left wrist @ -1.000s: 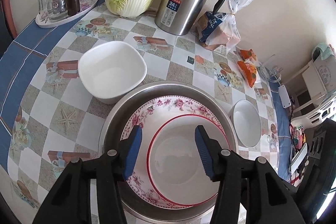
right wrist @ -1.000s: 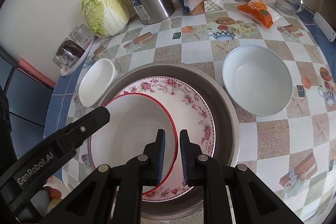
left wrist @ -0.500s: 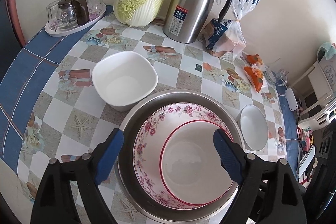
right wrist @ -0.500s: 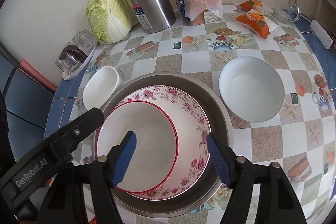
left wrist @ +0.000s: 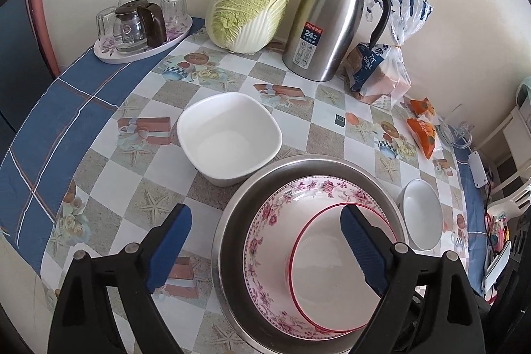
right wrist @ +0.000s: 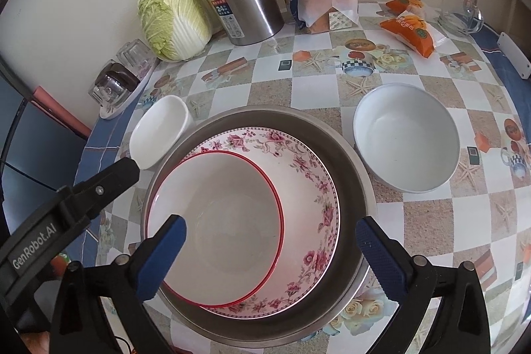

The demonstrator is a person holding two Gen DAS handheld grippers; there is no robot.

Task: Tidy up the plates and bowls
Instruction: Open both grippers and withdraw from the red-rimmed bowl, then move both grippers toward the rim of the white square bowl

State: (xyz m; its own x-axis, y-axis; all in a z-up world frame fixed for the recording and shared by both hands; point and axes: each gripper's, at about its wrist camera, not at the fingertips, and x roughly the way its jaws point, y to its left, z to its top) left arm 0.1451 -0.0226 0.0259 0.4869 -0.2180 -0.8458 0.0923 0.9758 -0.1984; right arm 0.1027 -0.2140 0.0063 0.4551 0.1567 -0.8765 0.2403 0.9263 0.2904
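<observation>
Two sets of fingers, mine, hang over the nested stack near the counter's front edge. My left fingers (left wrist: 265, 249) stand wide apart and grip nothing; their jaws have just been opening. One left pad shows over bare counter (left wrist: 109, 198), the other over the red-rimmed bowl (left wrist: 332, 274). My right fingers (right wrist: 270, 257) also stand wide apart, empty, their jaws having just been opening; the stack lies below the gap, no pad pressing on it.

Stack order, outermost first:
1. Steel basin (right wrist: 351, 204), resting on the counter.
2. Floral bowl (right wrist: 312, 188), inside the basin.
3. Red-rimmed bowl, inside the floral bowl, shifted to its left side in the right wrist view.

Loose items:
- Square white bowl (left wrist: 229, 138), just beside the basin, toward the counter's left edge.
- Round white bowl (right wrist: 406, 136), just beside the basin, toward the right edge.

Along the back edge, by the wall: a tray of glasses (left wrist: 142, 22) at the left corner, then a cabbage (left wrist: 250, 4), a steel jug (left wrist: 332, 19), a bagged loaf (right wrist: 322, 0) and orange packets (right wrist: 410, 25) toward the right.
</observation>
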